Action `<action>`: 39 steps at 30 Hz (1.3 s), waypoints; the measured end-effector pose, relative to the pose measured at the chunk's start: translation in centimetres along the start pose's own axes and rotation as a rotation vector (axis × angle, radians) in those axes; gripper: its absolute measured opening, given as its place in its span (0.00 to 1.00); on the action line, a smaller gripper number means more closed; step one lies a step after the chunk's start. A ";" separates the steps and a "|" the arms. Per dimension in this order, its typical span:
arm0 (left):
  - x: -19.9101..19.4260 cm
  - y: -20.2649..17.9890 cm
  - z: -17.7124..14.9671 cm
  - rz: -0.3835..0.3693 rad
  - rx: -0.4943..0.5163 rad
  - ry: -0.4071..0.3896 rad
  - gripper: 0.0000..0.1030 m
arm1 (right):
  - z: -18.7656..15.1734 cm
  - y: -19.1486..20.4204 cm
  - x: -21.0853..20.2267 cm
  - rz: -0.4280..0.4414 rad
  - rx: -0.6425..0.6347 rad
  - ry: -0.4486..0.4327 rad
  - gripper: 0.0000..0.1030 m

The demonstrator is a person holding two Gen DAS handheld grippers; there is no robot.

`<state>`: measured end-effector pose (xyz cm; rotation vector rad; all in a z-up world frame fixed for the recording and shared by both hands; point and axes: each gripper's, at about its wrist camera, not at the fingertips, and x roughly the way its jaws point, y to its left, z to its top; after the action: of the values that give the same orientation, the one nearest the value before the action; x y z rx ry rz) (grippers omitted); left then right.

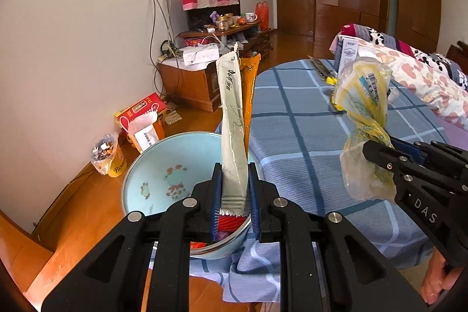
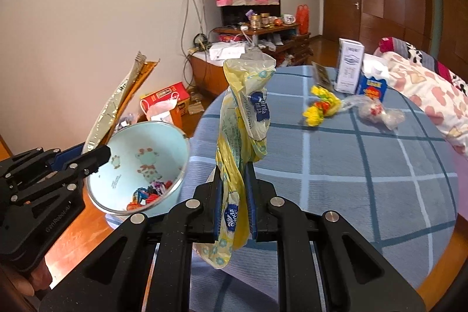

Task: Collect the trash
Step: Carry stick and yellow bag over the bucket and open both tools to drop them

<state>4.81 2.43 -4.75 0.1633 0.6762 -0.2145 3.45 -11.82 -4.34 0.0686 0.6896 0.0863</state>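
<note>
My left gripper (image 1: pixel 235 195) is shut on a long white snack wrapper (image 1: pixel 232 119), which stands upright with an orange wrapper (image 1: pixel 251 84) behind it. Both are above the pale blue bin (image 1: pixel 155 157). In the right wrist view the left gripper (image 2: pixel 98 155) sits over the bin (image 2: pixel 128 142), which has colourful wrappers (image 2: pixel 149 195) at its bottom. My right gripper (image 2: pixel 234 195) is shut on a twisted yellow plastic bag (image 2: pixel 239 122) over the table's left edge. The left wrist view shows that right gripper (image 1: pixel 374 149) and its bag (image 1: pixel 365 95) at the right.
On the round table with a blue checked cloth (image 2: pixel 351 165) lie a yellow wrapper (image 2: pixel 320 105) and a clear bag (image 2: pixel 377 110). A white box (image 2: pixel 349 69) and a blue box (image 2: pixel 371 86) stand behind them. A bed (image 2: pixel 424 84) is at the right, cabinets along the wall.
</note>
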 end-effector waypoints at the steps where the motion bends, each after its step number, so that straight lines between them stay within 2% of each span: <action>1: 0.0 0.3 0.0 0.006 -0.002 0.001 0.16 | 0.1 0.3 0.1 0.005 -0.007 -0.001 0.15; 15: 1.1 4.2 -0.9 0.056 -0.074 0.033 0.16 | 1.5 4.9 2.8 0.045 -0.095 0.018 0.15; 26: 3.1 6.4 -1.5 0.090 -0.112 0.080 0.16 | 2.3 6.7 5.0 0.076 -0.122 0.033 0.15; 39: 6.8 7.7 -2.7 0.094 -0.133 0.173 0.16 | 2.5 8.5 9.8 0.114 -0.140 0.122 0.16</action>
<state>10.26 9.50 -10.53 0.0864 0.8503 -0.0651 12.08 -2.47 -7.85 -0.0321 0.7995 0.2500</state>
